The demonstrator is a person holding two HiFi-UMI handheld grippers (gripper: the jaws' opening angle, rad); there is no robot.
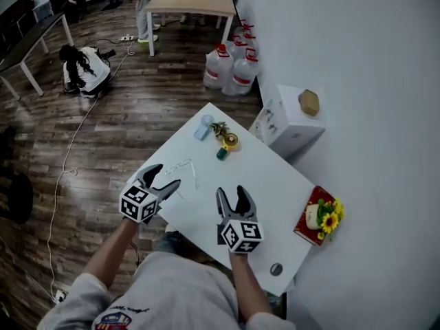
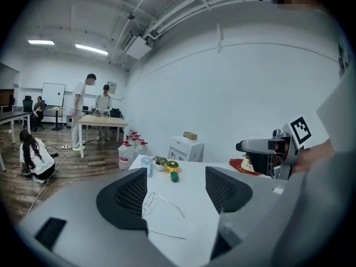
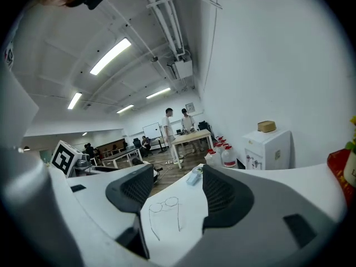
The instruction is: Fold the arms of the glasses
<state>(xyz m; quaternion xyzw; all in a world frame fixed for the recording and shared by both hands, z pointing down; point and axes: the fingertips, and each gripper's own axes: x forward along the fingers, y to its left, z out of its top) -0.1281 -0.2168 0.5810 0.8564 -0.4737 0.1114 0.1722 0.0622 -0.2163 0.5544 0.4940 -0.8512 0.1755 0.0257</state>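
Thin wire-framed glasses (image 1: 184, 168): lying on the white desk (image 1: 268, 177), left of centre in the head view, both arms spread open, no tool touching them.
Left tongs (image 1: 168, 174): jaws apart, nothing between them, tips near the glasses at the desk's lower-left edge.
Right tongs (image 1: 230, 191): jaws apart, empty, lower centre of frame.
Yellow round item (image 1: 229, 141) and pale blue cup (image 1: 205, 126): upper corner of the desk.
Red book (image 1: 311, 215): right edge.
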